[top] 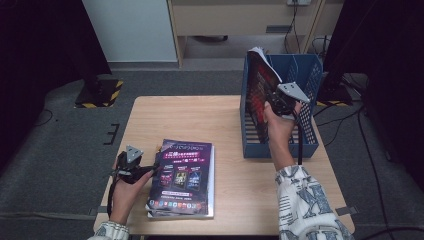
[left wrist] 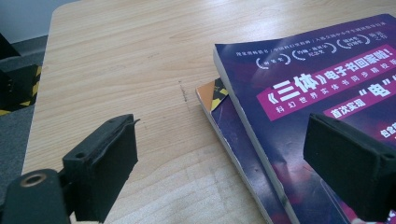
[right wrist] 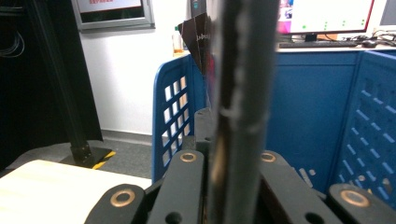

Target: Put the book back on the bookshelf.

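Right tool [top: 278,101] clamps one book [top: 260,92] going upright into the blue file box [top: 306,145], upper right; left tool [top: 146,171] gapes empty beside two stacked books [top: 182,180] left on the desk [top: 240,190]

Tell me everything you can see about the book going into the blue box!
The book is thin, with a dark cover showing red print and white page edges at the top. It stands upright on its edge, leaning a little, at the left inner wall of the blue box, its top corner above the rim. The right tool is shut on its near edge; in the right gripper view that worn dark edge runs straight up between the jaws.
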